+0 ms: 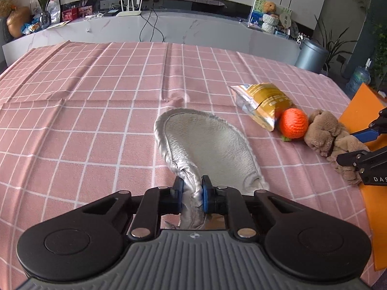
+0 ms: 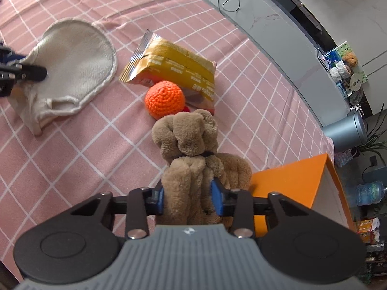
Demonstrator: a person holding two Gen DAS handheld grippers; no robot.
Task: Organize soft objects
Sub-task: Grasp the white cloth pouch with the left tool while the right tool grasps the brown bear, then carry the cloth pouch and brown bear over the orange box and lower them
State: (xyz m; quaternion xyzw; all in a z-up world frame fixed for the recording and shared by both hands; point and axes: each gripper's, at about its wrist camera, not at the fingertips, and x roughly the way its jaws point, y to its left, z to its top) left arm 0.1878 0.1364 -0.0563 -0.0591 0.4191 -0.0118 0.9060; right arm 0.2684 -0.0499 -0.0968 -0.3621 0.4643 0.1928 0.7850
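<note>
With left gripper (image 1: pixel 191 194) pinched on mitt (image 1: pixel 212 149) cuff, long axis ran far; right gripper (image 2: pixel 187 198) clamped plush toy (image 2: pixel 191 149), orange bin (image 2: pixel 295 181) just right.

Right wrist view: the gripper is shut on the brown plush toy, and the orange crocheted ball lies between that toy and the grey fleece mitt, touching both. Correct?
Not quite. In the right wrist view the orange crocheted ball lies between the brown plush toy and the yellow snack packet; the grey fleece mitt lies apart, to the left. The right gripper is indeed shut on the toy.
</note>
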